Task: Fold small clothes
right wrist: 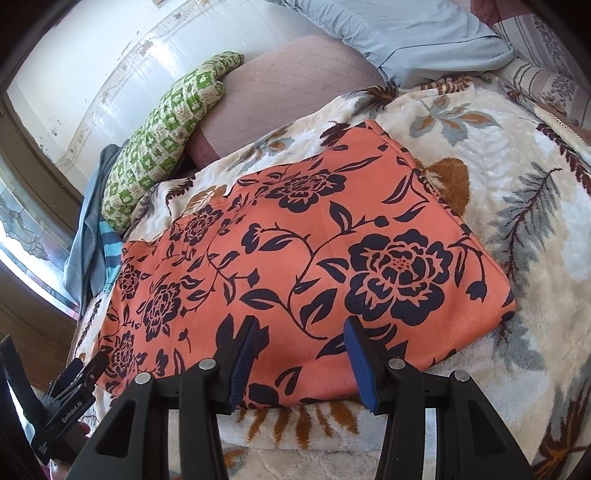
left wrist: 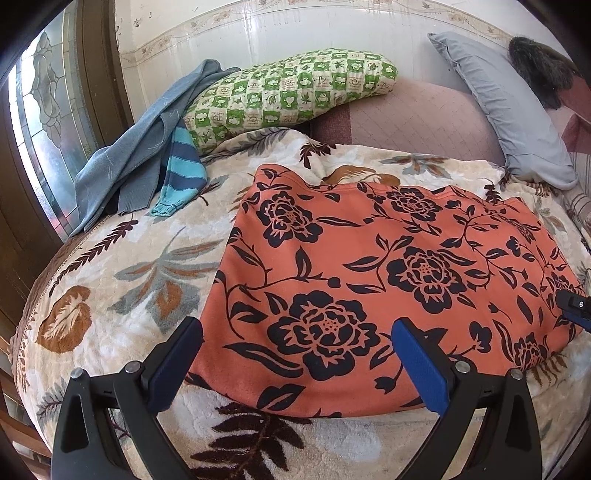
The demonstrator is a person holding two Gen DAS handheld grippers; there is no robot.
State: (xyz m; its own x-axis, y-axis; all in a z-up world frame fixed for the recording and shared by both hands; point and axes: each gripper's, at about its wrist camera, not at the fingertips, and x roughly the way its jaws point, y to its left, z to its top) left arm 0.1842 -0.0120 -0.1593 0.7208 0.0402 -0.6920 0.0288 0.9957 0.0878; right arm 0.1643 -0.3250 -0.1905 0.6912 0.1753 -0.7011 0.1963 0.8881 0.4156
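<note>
An orange garment [left wrist: 388, 266] printed with dark flowers lies spread flat on a cream blanket [left wrist: 122, 280] with a leaf pattern, which covers the bed. It looks folded into a rough rectangle, with a thick doubled edge along the near side.

The left tongs [left wrist: 295, 365] are spread wide, holding nothing, and hover over the near left corner of the garment: one finger lies above the blanket just off the garment's left edge, the other above the cloth itself. The right tongs [right wrist: 297, 362] are also spread and empty, poised over the garment's near edge toward its right end. In the left view the right tongs show only as a dark tip at the garment's right edge; in the right view the left tongs appear low at the garment's left corner.

Beyond the garment, against the white wall [left wrist: 295, 33], a green checked pillow [left wrist: 291, 92] leans on a mauve quilted cushion [left wrist: 417, 114]. Left of the garment, by the window [left wrist: 44, 110], lie a blue-grey cloth [left wrist: 136, 147] and a blue striped sleeve [left wrist: 184, 170] in a loose heap. To the garment's far right stands a pale blue pillow [left wrist: 506, 110].
</note>
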